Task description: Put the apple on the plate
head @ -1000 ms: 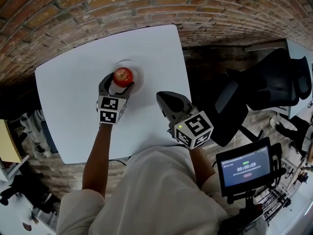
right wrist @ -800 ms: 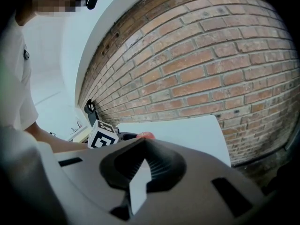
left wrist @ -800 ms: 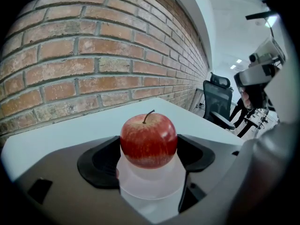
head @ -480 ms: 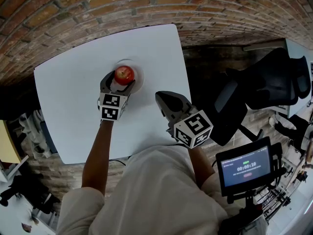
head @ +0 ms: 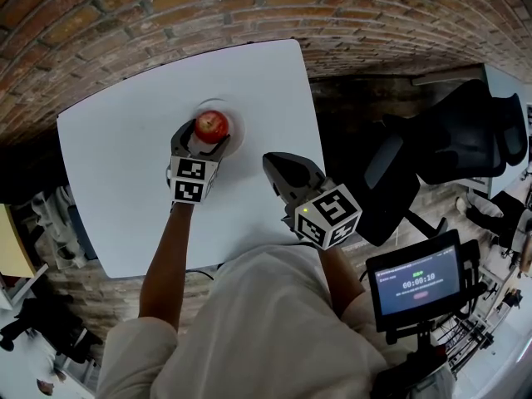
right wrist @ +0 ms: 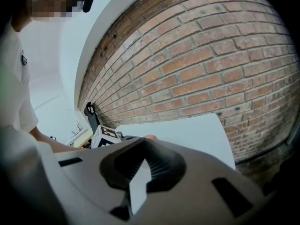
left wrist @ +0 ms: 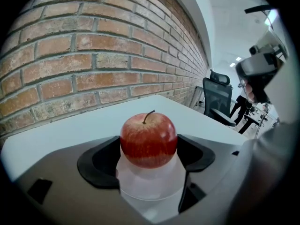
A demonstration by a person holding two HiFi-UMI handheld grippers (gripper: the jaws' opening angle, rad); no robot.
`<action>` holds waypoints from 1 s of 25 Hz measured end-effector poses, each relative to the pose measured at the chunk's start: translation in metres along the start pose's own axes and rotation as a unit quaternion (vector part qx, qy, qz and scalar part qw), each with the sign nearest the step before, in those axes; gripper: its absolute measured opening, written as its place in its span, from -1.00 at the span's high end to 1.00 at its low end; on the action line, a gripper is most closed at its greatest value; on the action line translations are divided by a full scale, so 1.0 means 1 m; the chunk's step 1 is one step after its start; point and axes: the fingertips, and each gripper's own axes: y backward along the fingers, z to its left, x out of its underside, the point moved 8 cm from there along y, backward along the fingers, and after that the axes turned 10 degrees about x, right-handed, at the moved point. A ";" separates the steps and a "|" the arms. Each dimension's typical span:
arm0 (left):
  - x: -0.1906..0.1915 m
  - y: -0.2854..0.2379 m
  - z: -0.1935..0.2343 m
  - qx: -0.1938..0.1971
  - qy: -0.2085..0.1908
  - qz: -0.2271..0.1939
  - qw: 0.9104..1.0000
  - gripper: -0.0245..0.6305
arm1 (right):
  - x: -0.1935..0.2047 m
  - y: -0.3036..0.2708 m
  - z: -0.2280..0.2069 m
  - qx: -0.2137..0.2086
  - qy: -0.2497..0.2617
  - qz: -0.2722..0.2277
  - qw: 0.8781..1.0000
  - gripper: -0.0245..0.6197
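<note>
A red apple (head: pixel 211 125) (left wrist: pixel 148 139) sits over the small white plate (head: pixel 238 133) (left wrist: pixel 150 193) near the middle of the white table (head: pixel 116 181). My left gripper (head: pixel 204 140) (left wrist: pixel 148 153) reaches in from the near side, shut on the apple, with one black pad against each side of it. Whether the apple rests on the plate or hangs just above it I cannot tell. My right gripper (head: pixel 274 165) (right wrist: pixel 140 170) hovers shut and holding nothing near the table's right edge, to the right of the plate.
A brick wall (head: pixel 249 7) runs behind the table. A black office chair (head: pixel 465 140) stands to the right, off the table. A small screen on a stand (head: pixel 416 285) is at the lower right.
The left gripper with the apple has edged slightly farther over the plate. The right gripper has barely moved.
</note>
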 end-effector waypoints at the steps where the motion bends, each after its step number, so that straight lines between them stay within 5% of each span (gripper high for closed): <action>1: 0.001 0.000 0.000 0.001 0.000 0.001 1.000 -0.24 | 0.000 -0.001 0.000 0.000 0.000 0.000 1.000 0.91; 25: 0.010 0.000 -0.005 -0.017 -0.039 0.012 0.999 -0.24 | 0.002 -0.005 0.002 -0.002 0.000 0.015 1.000 0.91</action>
